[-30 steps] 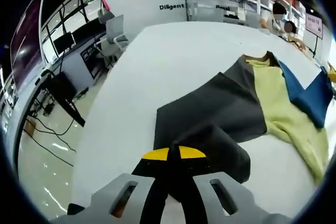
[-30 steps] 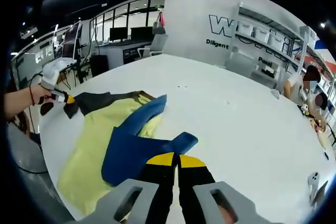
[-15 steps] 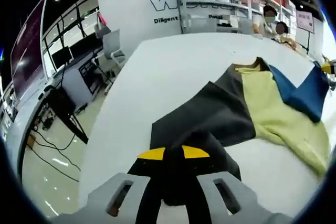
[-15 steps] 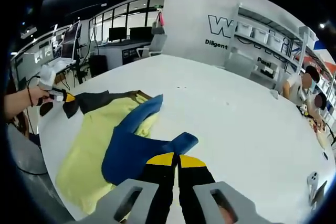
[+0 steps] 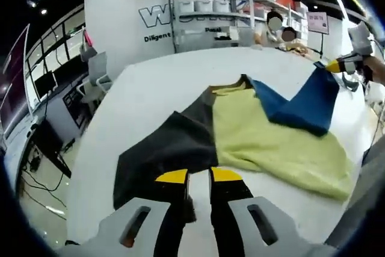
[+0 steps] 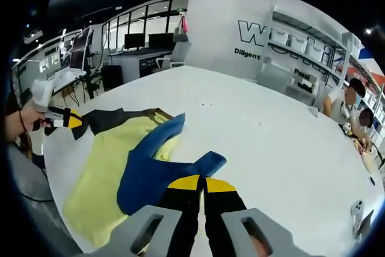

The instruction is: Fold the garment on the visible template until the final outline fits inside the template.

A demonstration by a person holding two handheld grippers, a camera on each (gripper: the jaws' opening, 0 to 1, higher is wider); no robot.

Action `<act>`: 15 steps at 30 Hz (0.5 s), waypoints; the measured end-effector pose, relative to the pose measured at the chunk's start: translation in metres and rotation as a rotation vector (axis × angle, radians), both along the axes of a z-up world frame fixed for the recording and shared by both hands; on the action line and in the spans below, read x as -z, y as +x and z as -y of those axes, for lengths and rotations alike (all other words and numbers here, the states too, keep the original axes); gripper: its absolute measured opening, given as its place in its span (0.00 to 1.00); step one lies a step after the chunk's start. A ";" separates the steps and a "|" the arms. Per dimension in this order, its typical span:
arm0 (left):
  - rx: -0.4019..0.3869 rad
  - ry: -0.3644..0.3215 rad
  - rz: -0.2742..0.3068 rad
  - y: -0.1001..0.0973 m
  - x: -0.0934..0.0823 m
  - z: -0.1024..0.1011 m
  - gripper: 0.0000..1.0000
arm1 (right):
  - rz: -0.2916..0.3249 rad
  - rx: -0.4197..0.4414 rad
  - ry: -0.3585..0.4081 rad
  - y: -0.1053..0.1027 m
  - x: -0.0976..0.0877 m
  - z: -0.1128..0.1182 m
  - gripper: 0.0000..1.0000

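White table (image 6: 289, 148), garment (image 5: 264, 142) ahead.

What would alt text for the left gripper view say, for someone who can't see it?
A garment in dark grey, pale yellow and blue lies spread on a white table. The left gripper points at its grey sleeve from below, jaws slightly apart; the right gripper lifts the blue sleeve at far right.
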State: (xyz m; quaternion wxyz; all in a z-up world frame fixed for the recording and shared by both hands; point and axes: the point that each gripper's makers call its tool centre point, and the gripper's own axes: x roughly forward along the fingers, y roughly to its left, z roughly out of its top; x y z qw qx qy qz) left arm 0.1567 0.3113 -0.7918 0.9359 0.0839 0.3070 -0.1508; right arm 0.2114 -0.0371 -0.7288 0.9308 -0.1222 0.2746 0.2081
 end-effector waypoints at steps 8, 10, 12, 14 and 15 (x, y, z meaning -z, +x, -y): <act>0.129 -0.093 -0.077 -0.030 0.008 0.067 0.17 | 0.004 -0.005 0.003 0.004 0.000 0.000 0.00; 0.154 -0.121 -0.100 -0.037 0.011 0.081 0.19 | 0.005 -0.007 0.004 0.004 -0.001 0.000 0.00; 0.157 -0.136 -0.112 -0.039 0.014 0.085 0.19 | 0.006 -0.009 0.006 0.004 -0.001 -0.001 0.00; 0.168 -0.142 -0.127 -0.045 0.016 0.093 0.20 | 0.007 -0.011 0.007 0.004 -0.001 -0.001 0.00; 0.178 -0.141 -0.136 -0.047 0.017 0.096 0.20 | 0.007 -0.012 0.007 0.005 -0.001 -0.001 0.00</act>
